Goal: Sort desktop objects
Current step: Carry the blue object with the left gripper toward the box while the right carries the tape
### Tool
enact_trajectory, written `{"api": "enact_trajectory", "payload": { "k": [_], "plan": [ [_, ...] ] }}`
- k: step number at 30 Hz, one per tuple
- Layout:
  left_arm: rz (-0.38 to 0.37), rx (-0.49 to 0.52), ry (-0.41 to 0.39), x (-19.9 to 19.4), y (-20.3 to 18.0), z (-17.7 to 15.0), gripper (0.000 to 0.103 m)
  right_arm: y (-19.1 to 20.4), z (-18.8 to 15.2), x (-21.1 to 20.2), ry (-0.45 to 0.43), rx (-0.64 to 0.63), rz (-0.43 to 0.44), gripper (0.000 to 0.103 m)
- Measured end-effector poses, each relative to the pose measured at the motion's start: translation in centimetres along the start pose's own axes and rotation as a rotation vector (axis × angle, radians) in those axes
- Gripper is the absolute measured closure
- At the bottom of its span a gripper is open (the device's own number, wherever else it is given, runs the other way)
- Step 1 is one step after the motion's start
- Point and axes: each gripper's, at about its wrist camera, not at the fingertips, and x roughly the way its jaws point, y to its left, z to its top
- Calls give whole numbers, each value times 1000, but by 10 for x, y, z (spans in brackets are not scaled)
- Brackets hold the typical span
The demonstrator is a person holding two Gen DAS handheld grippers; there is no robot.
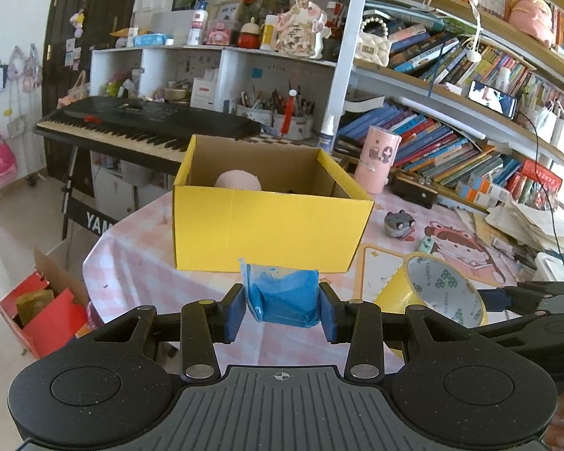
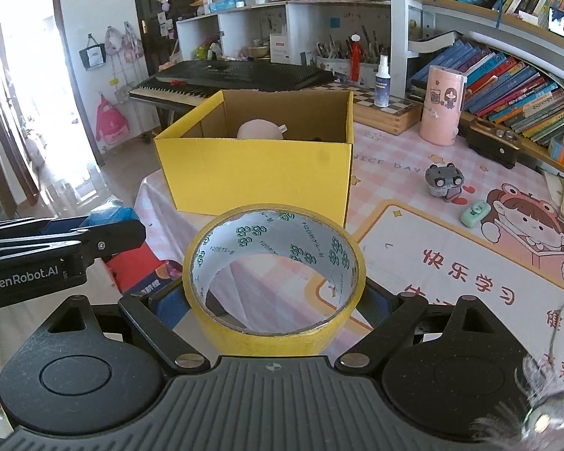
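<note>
Your left gripper (image 1: 282,306) jaws clamp a blue packet (image 1: 284,297), right gripper (image 2: 276,295) jaws a yellow tape roll (image 2: 274,274) — yellow box (image 2: 255,180) at 12 o'clock on the pink checked bench (image 2: 394,158), bookshelves (image 1: 470,86) at 2.

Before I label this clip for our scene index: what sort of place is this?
Most likely a home study or a child's bedroom: crowded bookshelves, an electronic keyboard on a stand, and a pink checked tablecloth with cartoon prints under a yellow cardboard box.
</note>
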Motion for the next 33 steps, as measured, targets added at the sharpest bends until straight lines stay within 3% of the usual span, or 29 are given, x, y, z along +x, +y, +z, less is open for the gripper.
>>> {"api": "enact_trajectory", "payload": {
  "k": [14,24,33],
  "plan": [
    [-9,13,-38,0,5,16,64,0,15,1,-32,19,-15,13],
    [18,29,-139,10,9,54,64,-9,62,8,-119,-21,-22,13],
    [59,9,-158,43,14,79,64,-30,108,36,-175,-78,-13,13]
  ]
}}
